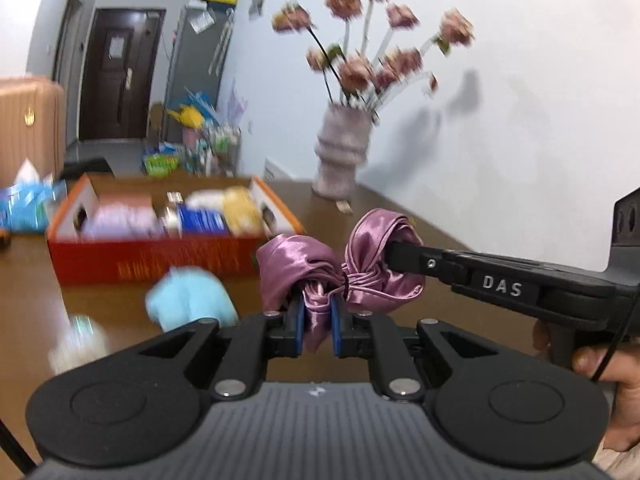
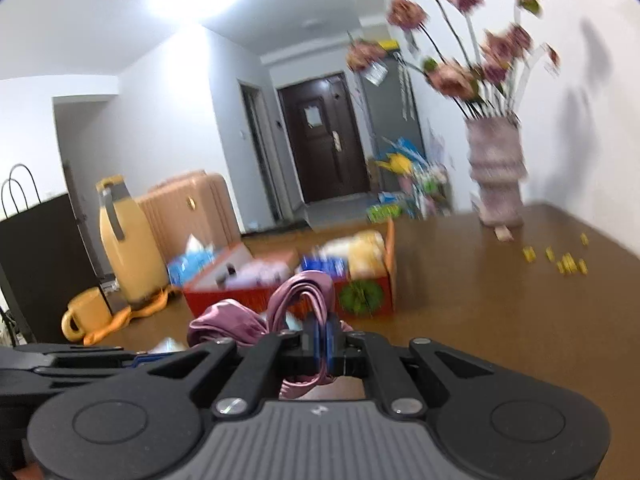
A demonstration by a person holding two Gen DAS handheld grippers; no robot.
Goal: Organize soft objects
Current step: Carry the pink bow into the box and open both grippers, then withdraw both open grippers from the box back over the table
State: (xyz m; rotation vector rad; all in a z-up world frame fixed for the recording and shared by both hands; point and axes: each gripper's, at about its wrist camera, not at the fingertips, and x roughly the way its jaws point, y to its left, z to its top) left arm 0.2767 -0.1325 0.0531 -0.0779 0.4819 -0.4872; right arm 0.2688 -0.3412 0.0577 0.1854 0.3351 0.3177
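A pink satin bow (image 1: 340, 268) hangs in the air above the brown table (image 1: 120, 312), held by both grippers. My left gripper (image 1: 318, 320) is shut on the bow's lower tail. My right gripper (image 1: 394, 254) enters from the right in the left wrist view and is shut on the bow's right loop. In the right wrist view the right gripper (image 2: 323, 336) pinches the pink satin bow (image 2: 280, 304). A light blue soft cloth (image 1: 192, 296) lies on the table in front of a red box (image 1: 152, 260).
The red box (image 2: 368, 284) holds several packets. A vase of pink flowers (image 1: 340, 152) stands at the table's far edge by the wall. A yellow jug (image 2: 128, 240) and mug (image 2: 86, 314) stand left. Small yellow pieces (image 2: 568, 262) lie scattered at the right.
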